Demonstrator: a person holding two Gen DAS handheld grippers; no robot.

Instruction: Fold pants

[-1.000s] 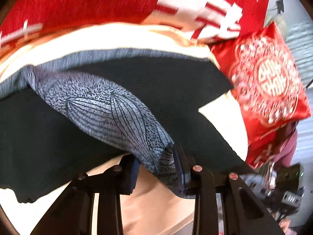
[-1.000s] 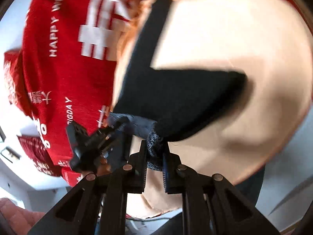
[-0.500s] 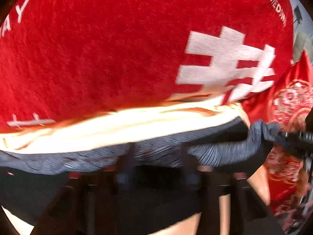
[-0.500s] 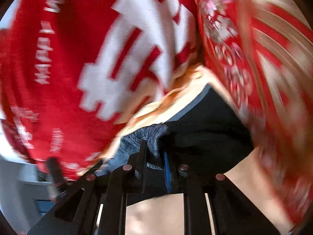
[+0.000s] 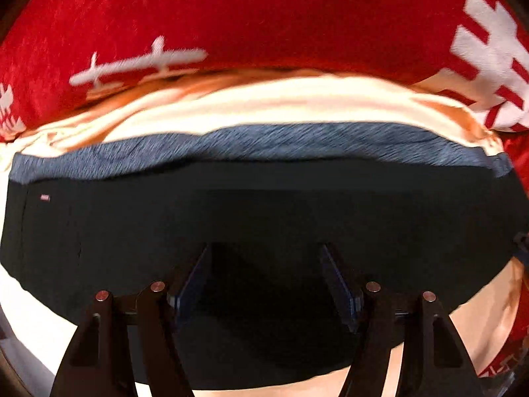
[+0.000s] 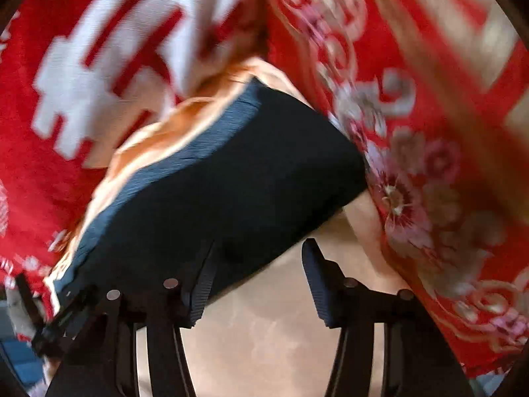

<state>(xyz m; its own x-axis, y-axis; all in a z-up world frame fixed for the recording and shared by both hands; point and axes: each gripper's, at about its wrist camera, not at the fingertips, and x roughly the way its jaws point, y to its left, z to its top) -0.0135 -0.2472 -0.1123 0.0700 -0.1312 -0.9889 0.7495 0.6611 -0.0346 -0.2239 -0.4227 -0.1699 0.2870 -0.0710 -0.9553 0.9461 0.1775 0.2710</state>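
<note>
- Pants [image 5: 264, 218] lie folded into a dark band on the cream sheet [image 5: 297, 99], against the red blanket [image 5: 231, 16].
- We see the left gripper [image 5: 266, 284] with its jaws just opened, empty over the cloth.
- Our right gripper [image 6: 256, 284] has just been opening too, empty at the fold's corner.
- Risk, we judge: a finger snagging the top layer as we lift away, dragging the fold askew.

The red patterned cloth [image 6: 429, 172] is smeared by motion blur, the white characters on the red blanket [image 5: 264, 16] are cut by the frame edge, and the pants [image 5: 264, 218] are partly covered by gripper fingers [image 5: 190, 284].
</note>
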